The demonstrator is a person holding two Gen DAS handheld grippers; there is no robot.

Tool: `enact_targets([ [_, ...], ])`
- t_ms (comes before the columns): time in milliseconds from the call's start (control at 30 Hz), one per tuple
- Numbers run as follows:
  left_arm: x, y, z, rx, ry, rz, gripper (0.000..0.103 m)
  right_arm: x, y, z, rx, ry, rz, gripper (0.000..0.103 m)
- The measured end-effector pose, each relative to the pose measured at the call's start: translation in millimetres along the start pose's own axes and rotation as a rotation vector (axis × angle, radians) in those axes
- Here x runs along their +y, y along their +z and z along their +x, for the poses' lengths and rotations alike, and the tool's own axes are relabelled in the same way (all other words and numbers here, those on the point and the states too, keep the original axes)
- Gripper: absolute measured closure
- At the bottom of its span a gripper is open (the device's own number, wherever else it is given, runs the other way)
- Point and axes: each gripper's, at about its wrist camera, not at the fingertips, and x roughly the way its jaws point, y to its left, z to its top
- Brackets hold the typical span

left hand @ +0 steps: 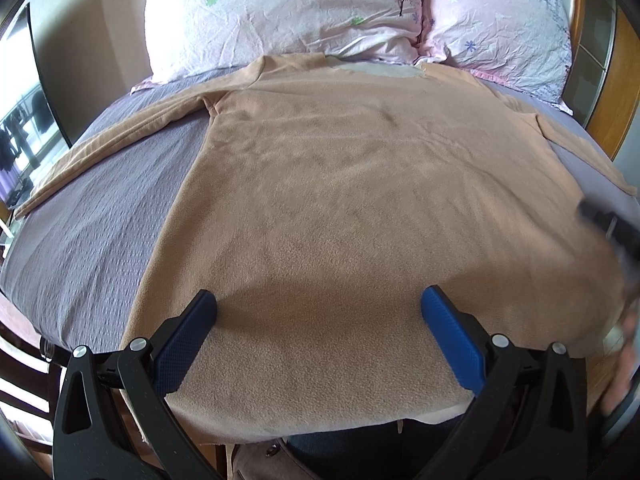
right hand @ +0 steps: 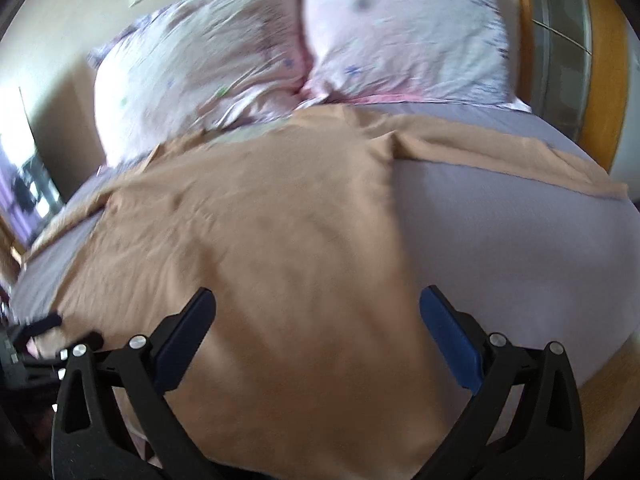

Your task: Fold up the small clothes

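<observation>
A tan shirt (left hand: 340, 184) lies flat on the bed (left hand: 92, 232), its neck up by the pillows (left hand: 280, 8) and both sleeves spread out. The left gripper (left hand: 318, 308) hovers over the shirt's bottom edge, fingers wide apart, holding nothing. The right gripper (right hand: 318, 308) is also wide apart, near the shirt's right side. I think each should pinch an edge firmly, then fold slowly so the shirt stays smooth.

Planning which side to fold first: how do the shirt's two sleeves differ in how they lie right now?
The left sleeve stretches out long and straight across the grey bedspread, reaching toward the bed's edge. The right sleeve has a fold at the armpit and angles off toward the headboard side. Both lie flat, unfolded, and free of either tool.
</observation>
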Motion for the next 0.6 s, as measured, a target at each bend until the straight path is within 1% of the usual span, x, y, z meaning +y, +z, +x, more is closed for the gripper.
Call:
enact_targets([
  [67,0,2,0,-0.011,-0.012,0.014,0.001,-55,29,-4,-0.035,-0.023,0.179,0.002],
  [100,2,3,3,-0.010,-0.024,0.019,0.001,-86,40,-6,-0.045,-0.037,0.284,0.004],
  [133,3,7,4,-0.011,-0.040,0.023,0.001,-122,53,-6,-0.052,-0.048,0.409,0.014],
  [167,7,12,6,-0.019,-0.067,0.018,0.001,-151,61,-6,-0.057,-0.049,0.493,0.021],
  [200,10,16,6,-0.033,-0.097,0.005,0.001,-178,69,-3,-0.050,-0.070,0.571,0.031],
  [233,15,20,6,-0.053,-0.128,-0.012,0.001,-203,76,1,-0.037,-0.106,0.638,0.035],
  [267,22,27,4,-0.091,-0.169,-0.036,0.001,-230,82,5,-0.030,-0.139,0.709,0.037],
  [300,25,31,1,-0.121,-0.194,-0.048,0.001,-250,85,8,-0.026,-0.166,0.767,0.042],
  [333,31,37,-2,-0.167,-0.232,-0.063,0.001,-270,87,13,-0.019,-0.188,0.829,0.047],
  [367,35,41,-5,-0.204,-0.261,-0.072,0.001,-289,87,17,-0.014,-0.202,0.890,0.048],
  [433,45,50,-8,-0.261,-0.311,-0.098,0.001,-317,83,21,-0.013,-0.219,0.973,0.052],
  [467,49,53,-9,-0.276,-0.326,-0.112,0.001,-328,82,26,-0.014,-0.221,1.008,0.053],
  [500,55,56,-9,-0.287,-0.343,-0.129,0.001,-336,82,29,-0.034,-0.205,1.026,0.055],
  [567,70,61,-6,-0.303,-0.381,-0.177,0.001,-342,84,35,-0.048,-0.218,1.032,0.060],
  [600,78,63,-5,-0.311,-0.395,-0.205,0.001,-344,87,40,-0.051,-0.225,1.027,0.064],
])
